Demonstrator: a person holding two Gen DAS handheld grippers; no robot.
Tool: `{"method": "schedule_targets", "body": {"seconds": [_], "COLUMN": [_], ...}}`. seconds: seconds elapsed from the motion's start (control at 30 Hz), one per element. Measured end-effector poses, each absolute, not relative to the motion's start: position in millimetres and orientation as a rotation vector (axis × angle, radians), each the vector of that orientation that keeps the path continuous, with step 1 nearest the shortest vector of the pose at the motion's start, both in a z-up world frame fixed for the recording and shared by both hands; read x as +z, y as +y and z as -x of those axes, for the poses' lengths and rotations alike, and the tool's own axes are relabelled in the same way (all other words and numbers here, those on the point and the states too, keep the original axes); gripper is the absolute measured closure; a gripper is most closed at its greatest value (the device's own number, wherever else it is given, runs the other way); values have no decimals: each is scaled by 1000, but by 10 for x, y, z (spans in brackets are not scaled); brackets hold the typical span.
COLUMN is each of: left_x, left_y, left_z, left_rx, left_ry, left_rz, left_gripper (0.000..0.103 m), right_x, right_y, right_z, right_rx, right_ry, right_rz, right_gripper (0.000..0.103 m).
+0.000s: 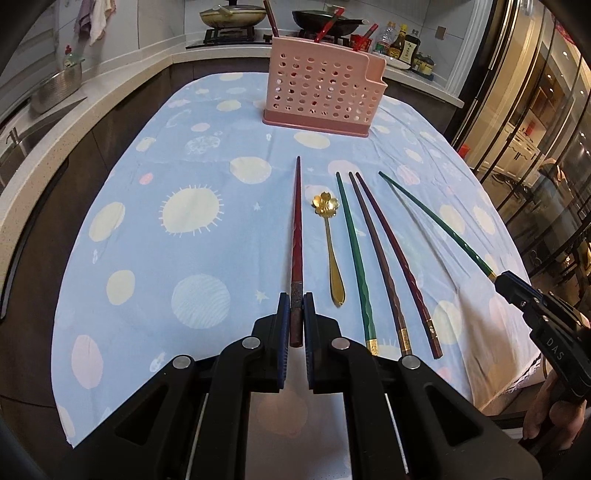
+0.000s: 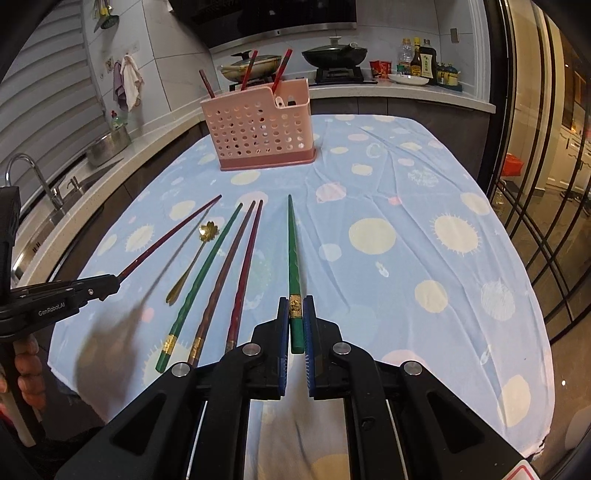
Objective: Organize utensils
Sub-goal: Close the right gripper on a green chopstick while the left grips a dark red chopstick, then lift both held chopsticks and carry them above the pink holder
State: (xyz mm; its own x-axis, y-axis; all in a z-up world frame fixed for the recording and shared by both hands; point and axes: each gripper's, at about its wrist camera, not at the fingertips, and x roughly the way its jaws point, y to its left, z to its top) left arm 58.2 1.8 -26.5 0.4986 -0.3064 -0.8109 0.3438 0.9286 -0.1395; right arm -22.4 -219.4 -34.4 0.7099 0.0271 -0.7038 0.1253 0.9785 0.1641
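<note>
My left gripper (image 1: 296, 301) is shut on the butt end of a red chopstick (image 1: 296, 229), held above the table and pointing at the pink perforated utensil holder (image 1: 321, 92). My right gripper (image 2: 296, 304) is shut on a green chopstick (image 2: 292, 251), also lifted. On the cloth between them lie a gold flower-bowl spoon (image 1: 328, 236), a green chopstick (image 1: 356, 258), a brown chopstick (image 1: 376, 258) and a dark red chopstick (image 1: 399, 262). The holder (image 2: 258, 129) has several red utensils standing in it.
The table wears a blue cloth with pale dots (image 1: 192, 214). A sink and metal pot (image 2: 107, 144) are on the left counter. A stove with two pans (image 1: 325, 18) and sauce bottles (image 2: 421, 61) stand behind the holder. Glass doors (image 2: 535, 184) are on the right.
</note>
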Motion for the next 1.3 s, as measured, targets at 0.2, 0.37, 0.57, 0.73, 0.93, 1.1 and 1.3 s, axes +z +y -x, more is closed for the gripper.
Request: {"method": "schedule_targets", "body": {"seconds": [0.2, 0.37, 0.57, 0.73, 0.93, 1.1, 1.3], "left_x": [14, 294, 610, 775, 923, 1057, 1243], "left_y": [63, 76, 67, 87, 71, 22, -58], "left_z": [-638, -717, -888, -1065, -1274, -1451, -1663], "left_rx": [-393, -389, -380, -361, -349, -352, -360], "left_ry": [902, 831, 748, 706, 674, 649, 615], "left_rz": [-25, -16, -8, 5, 9, 8, 9], "left_gripper": [96, 96, 96, 96, 96, 96, 96], "right_x": [-3, 304, 633, 794, 856, 908, 1072], "right_y": [-2285, -2349, -2401, -2449, -2515, -2544, -2583], "right_z": [178, 99, -54, -187, -375, -534, -776], "right_rx": [-51, -43, -31, -25, -24, -23, -29], "right_ry": [687, 602, 519, 483, 471, 466, 434], "right_rz": [-213, -210, -200, -208, -224, -227, -213], "right_gripper": [96, 96, 96, 96, 96, 96, 96]}}
